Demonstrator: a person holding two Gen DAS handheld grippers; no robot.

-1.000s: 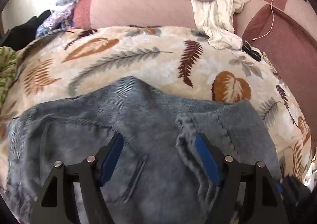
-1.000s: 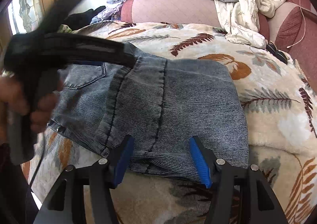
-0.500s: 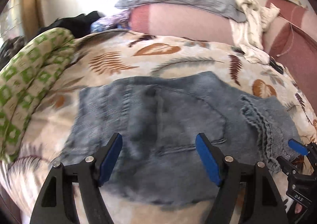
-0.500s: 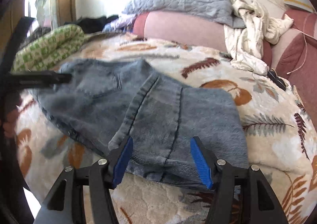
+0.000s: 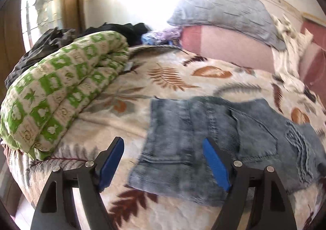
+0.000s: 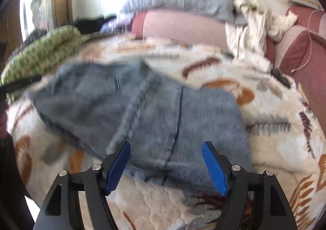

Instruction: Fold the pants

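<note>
The folded pants (image 5: 220, 140) lie flat on the leaf-print bed (image 5: 175, 79), near its front edge; left tongs (image 5: 163, 163) gape empty, right tongs (image 6: 166, 165) have just been opening, gripping nothing

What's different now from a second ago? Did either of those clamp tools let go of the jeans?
The left gripper has drawn back off the jeans toward their left edge, jaws open and empty. The right gripper has just been opening wider, with the jeans' near edge between its pads but not pinched. The folded jeans stay on the leaf-print blanket, and the green quilt hasn't moved.
</note>
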